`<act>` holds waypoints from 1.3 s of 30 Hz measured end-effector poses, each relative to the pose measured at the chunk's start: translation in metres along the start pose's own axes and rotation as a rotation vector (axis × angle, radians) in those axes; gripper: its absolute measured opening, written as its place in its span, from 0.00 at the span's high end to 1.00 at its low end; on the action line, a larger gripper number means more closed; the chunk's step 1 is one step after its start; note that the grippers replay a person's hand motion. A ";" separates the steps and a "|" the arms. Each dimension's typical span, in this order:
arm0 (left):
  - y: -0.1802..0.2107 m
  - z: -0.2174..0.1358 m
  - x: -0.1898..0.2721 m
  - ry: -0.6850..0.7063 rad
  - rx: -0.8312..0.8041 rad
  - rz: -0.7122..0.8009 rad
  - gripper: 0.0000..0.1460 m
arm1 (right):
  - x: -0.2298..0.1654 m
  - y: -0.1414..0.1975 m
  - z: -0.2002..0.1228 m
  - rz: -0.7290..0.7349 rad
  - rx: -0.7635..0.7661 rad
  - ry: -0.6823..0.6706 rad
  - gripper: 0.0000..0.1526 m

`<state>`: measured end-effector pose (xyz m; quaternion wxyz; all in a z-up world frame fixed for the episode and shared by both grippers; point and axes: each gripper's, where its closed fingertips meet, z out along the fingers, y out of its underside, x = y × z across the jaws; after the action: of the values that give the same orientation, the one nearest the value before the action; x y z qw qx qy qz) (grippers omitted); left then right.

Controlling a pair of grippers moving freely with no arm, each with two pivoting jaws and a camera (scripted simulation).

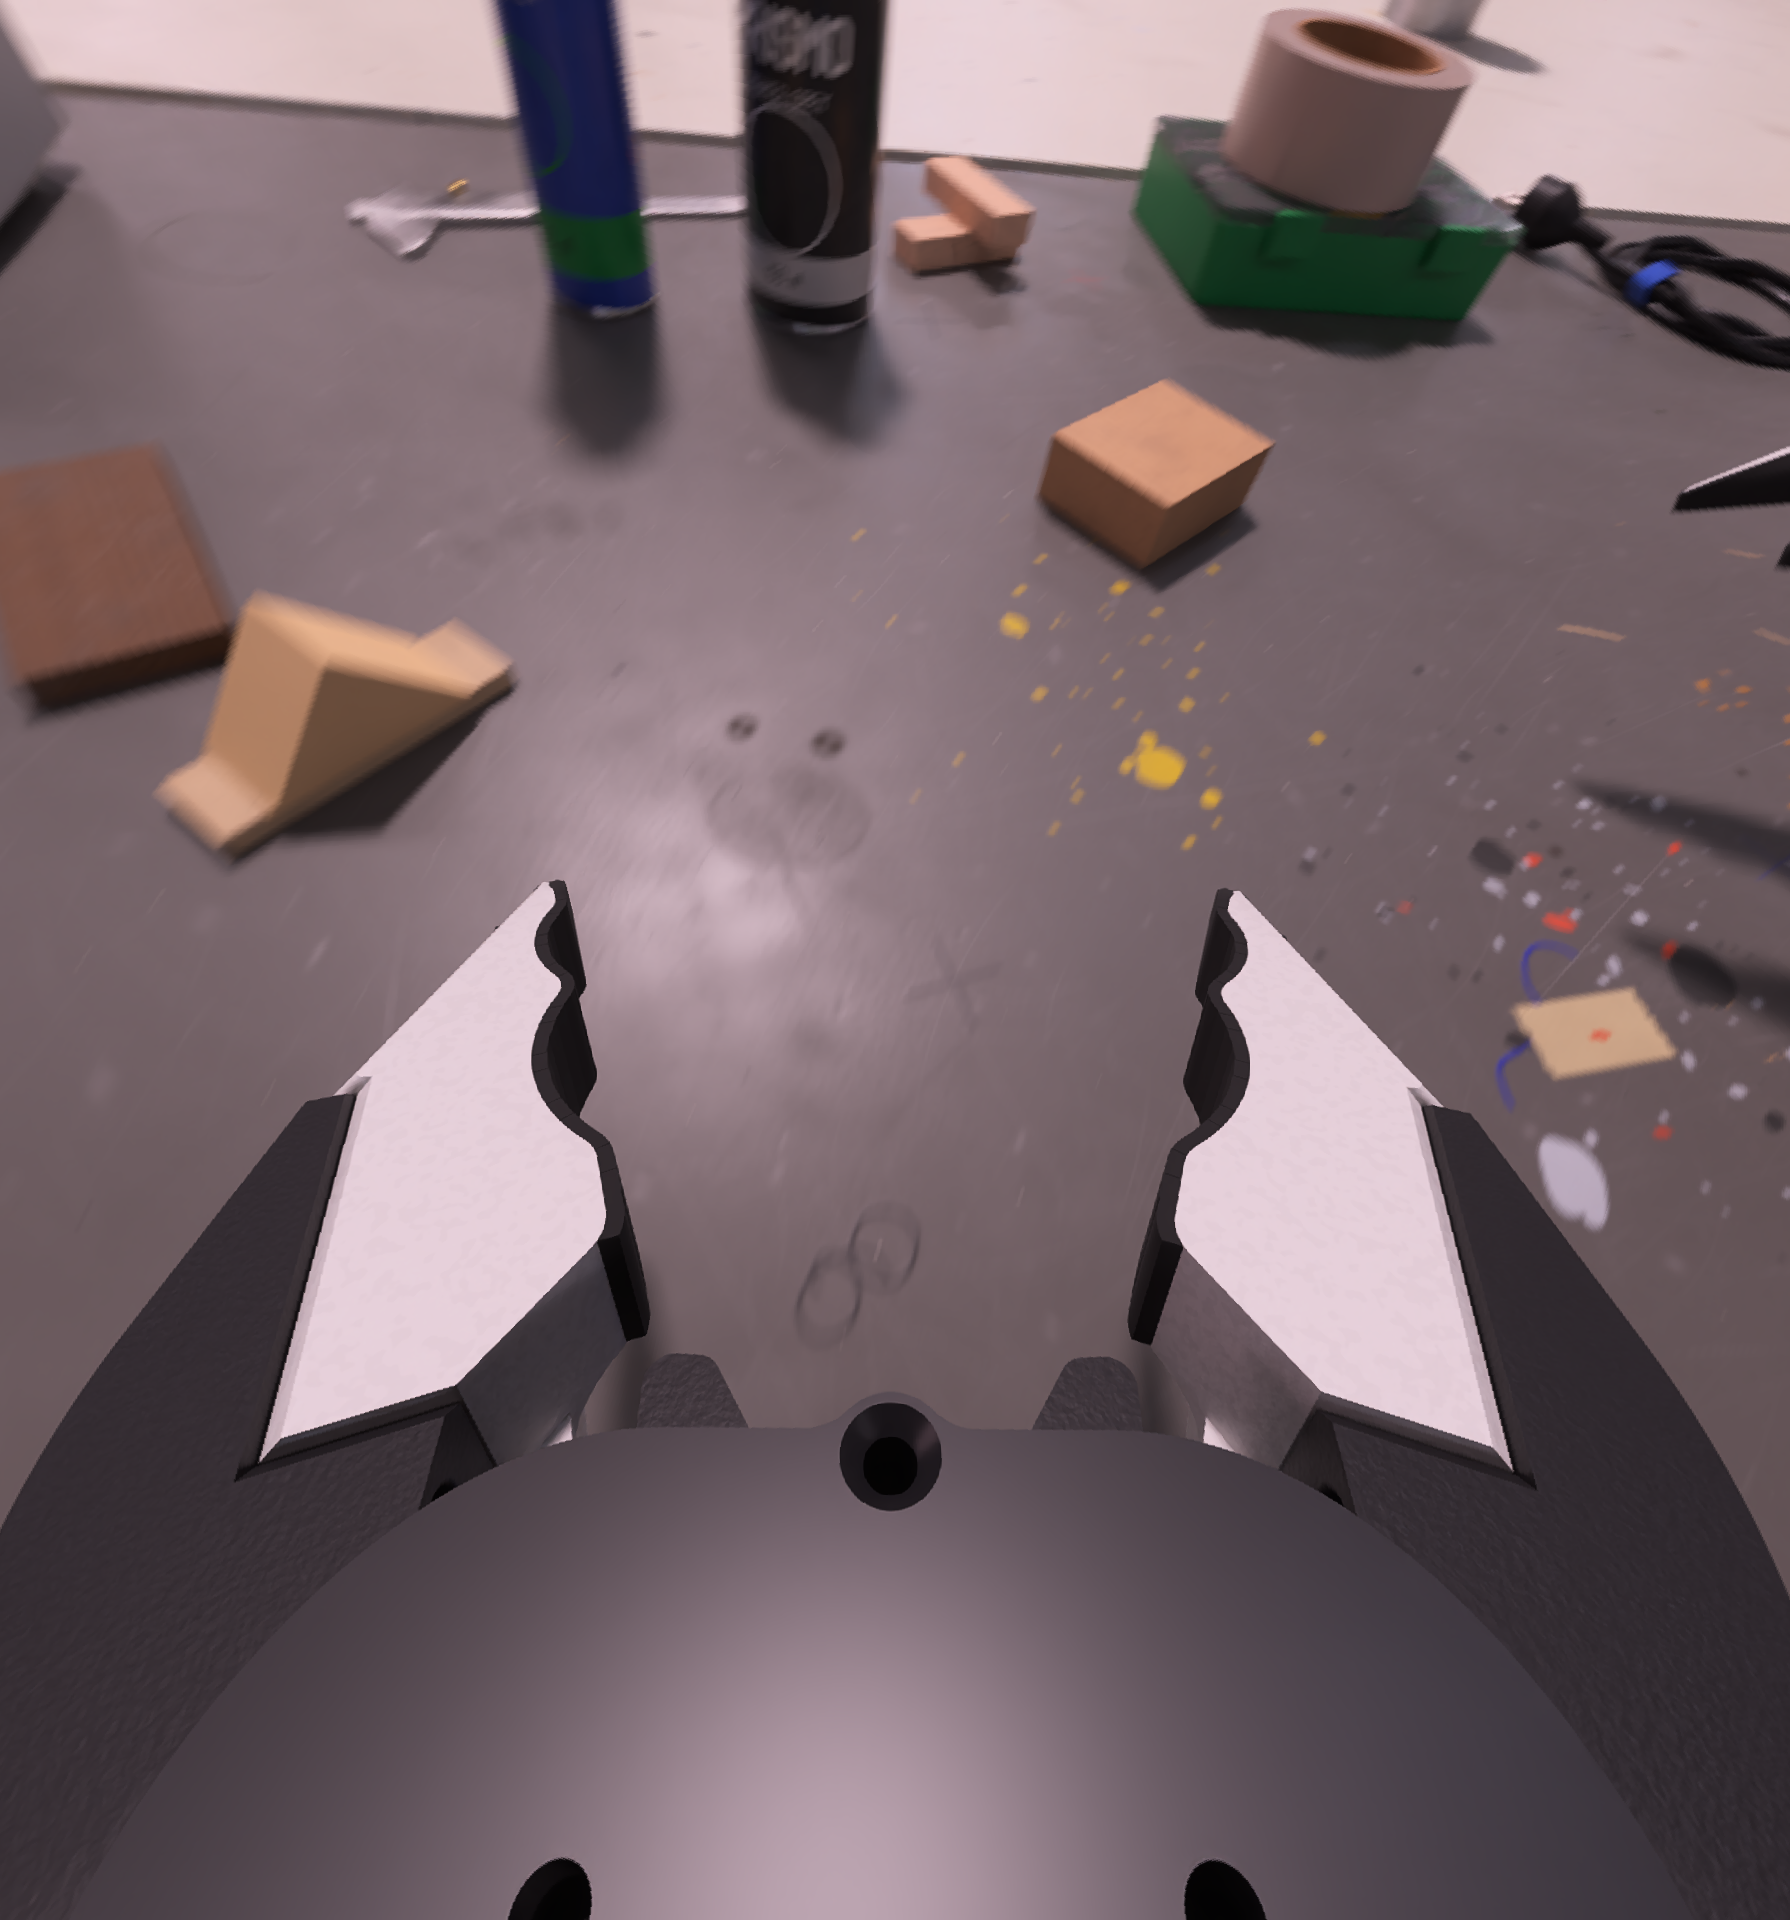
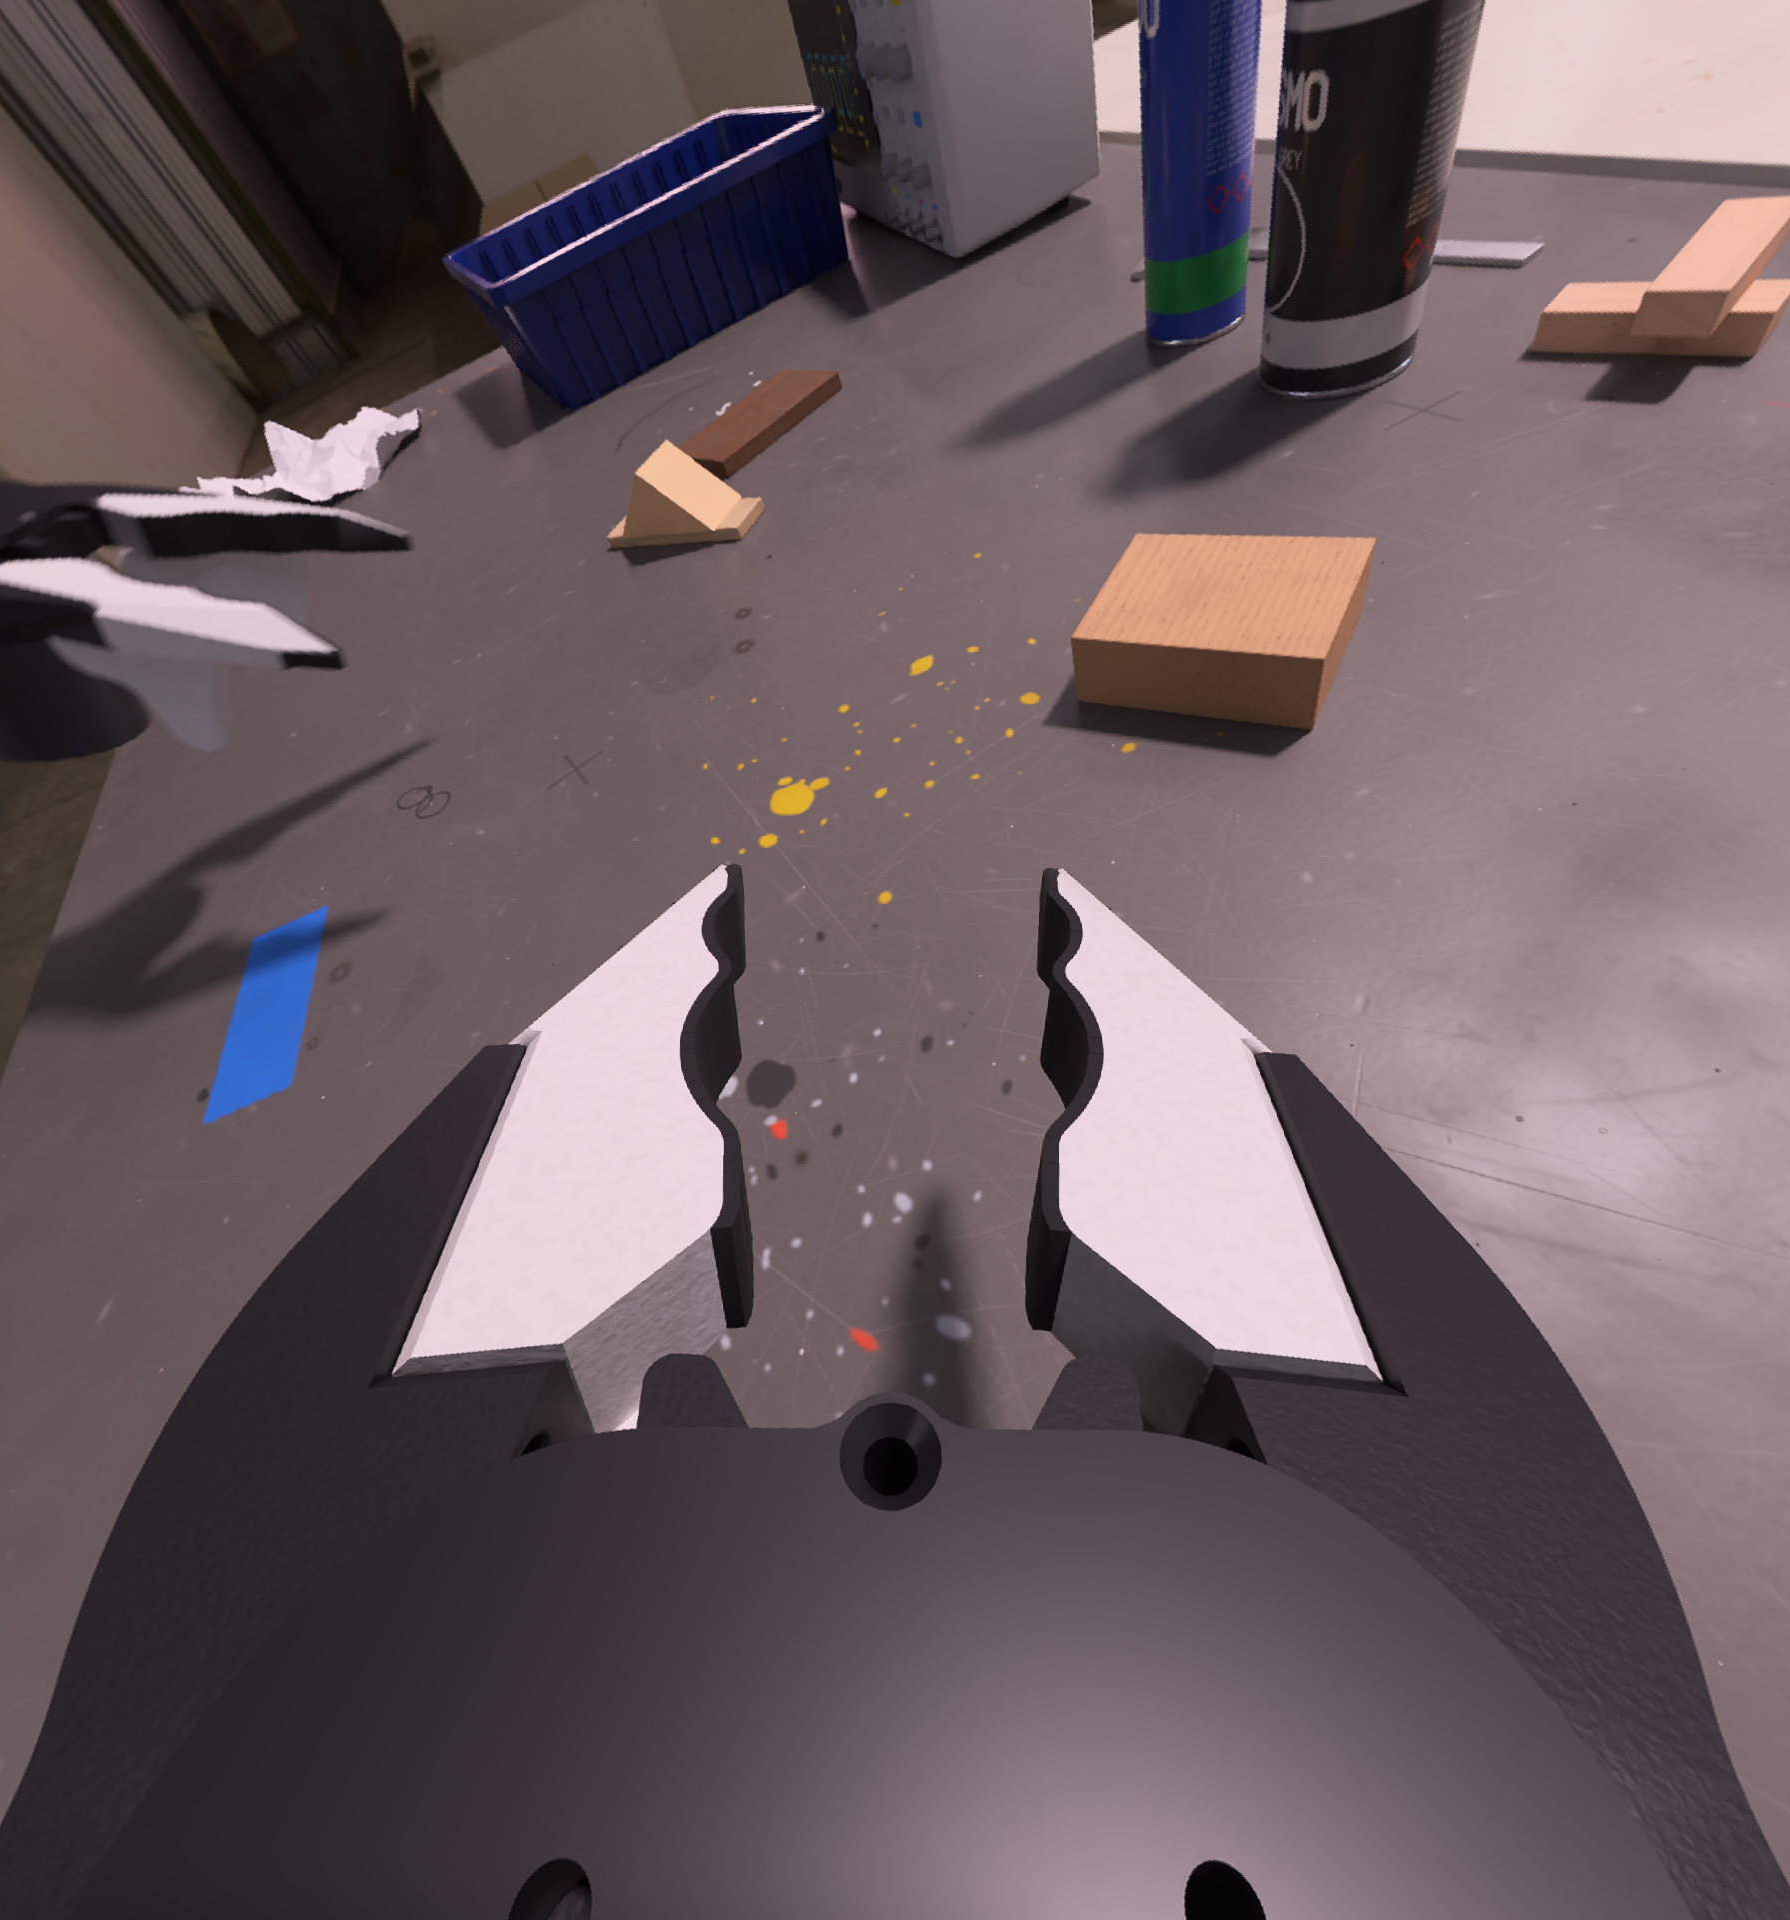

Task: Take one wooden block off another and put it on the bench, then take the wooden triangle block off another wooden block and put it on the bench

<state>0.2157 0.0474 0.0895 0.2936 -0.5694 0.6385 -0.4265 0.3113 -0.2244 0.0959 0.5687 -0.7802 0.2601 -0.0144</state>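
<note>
A pale wooden triangle block sits on a thin pale slab at the left of the grey bench; it also shows in the right wrist view. At the back, a pinkish block lies crosswise on another pinkish block; the right wrist view shows this pair too. My left gripper is open and empty above bare bench. My right gripper is open and empty above paint speckles. Each gripper shows in the other's view, the left one and the right one.
A tan square block and a dark brown block lie on the bench. A blue can and a black can stand at the back, with a green box under a tape roll, a cable, a blue bin and crumpled paper.
</note>
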 end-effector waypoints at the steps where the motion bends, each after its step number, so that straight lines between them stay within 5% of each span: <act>1: 0.012 -0.013 -0.007 -0.027 0.002 -0.018 0.19 | 0.000 0.001 0.002 -0.001 -0.007 0.000 0.63; 6: 0.033 -0.035 -0.030 -0.029 -0.050 -0.115 0.21 | -0.003 0.003 0.014 -0.003 -0.029 -0.015 0.63; 14: -0.028 0.010 -0.117 0.013 -0.364 0.328 0.30 | -0.013 -0.002 0.025 -0.033 -0.044 -0.045 0.63; 20: -0.042 0.062 -0.168 0.152 -0.597 0.420 0.36 | -0.015 -0.001 0.030 -0.063 -0.059 -0.047 0.63; 30: -0.015 0.099 -0.162 0.353 -0.804 0.548 0.47 | -0.008 -0.005 0.030 0.006 -0.047 -0.073 0.63; 36: -0.001 0.108 -0.171 0.390 -0.933 0.553 0.73 | -0.004 -0.001 0.034 0.017 -0.068 -0.079 0.63; 39: -0.001 0.107 -0.171 0.385 -0.929 0.570 0.73 | -0.003 -0.001 0.033 0.010 -0.070 -0.072 0.63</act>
<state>0.3392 0.1918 0.0218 -0.0052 -0.3562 0.9289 -0.1014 0.3194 -0.1940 0.0856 0.5503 -0.7982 0.2436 0.0257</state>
